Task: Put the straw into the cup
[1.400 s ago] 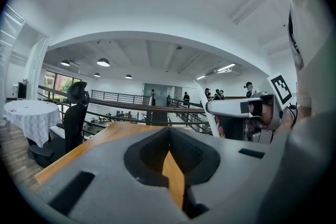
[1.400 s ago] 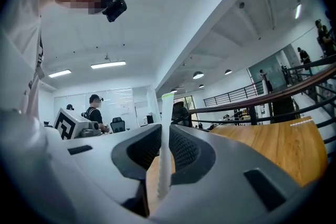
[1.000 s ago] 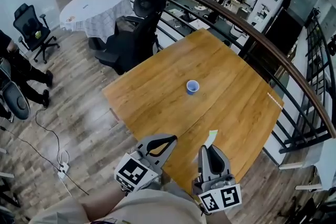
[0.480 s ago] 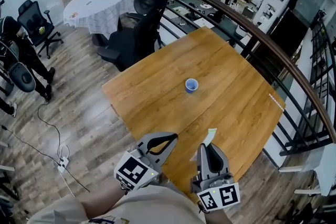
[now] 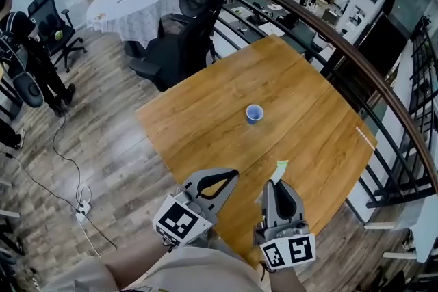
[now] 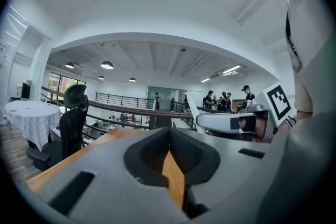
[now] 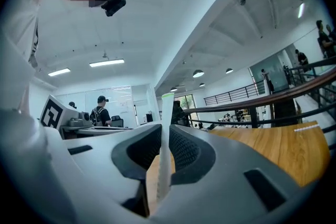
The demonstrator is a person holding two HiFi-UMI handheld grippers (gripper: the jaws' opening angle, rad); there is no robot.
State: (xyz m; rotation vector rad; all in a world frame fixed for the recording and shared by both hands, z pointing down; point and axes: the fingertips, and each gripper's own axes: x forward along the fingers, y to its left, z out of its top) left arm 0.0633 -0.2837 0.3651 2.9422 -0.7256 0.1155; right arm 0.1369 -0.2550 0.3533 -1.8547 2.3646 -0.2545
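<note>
A small blue cup [image 5: 254, 113] stands upright and alone near the middle of the wooden table [image 5: 205, 120]. My right gripper [image 5: 278, 185] hovers over the table's near edge, shut on a white straw [image 5: 276, 173] with a pale green tip that sticks out past the jaws toward the cup. In the right gripper view the straw [image 7: 165, 139] stands upright between the jaws of my right gripper [image 7: 161, 136]. My left gripper [image 5: 231, 176] is beside it to the left, shut with nothing in it; in its own view my left gripper [image 6: 169, 134] shows only a sliver of table through the jaws.
A thin white stick [image 5: 365, 137] lies by the table's right edge. A curved railing [image 5: 328, 37] runs behind the table. Black office chairs [image 5: 185, 37] stand at the far left corner, with a round clothed table [image 5: 133, 7] and people [image 5: 24, 44] beyond.
Both grippers sit about where they were, the right still on the straw. The head view has shifted a little, and the person at the far left has moved.
</note>
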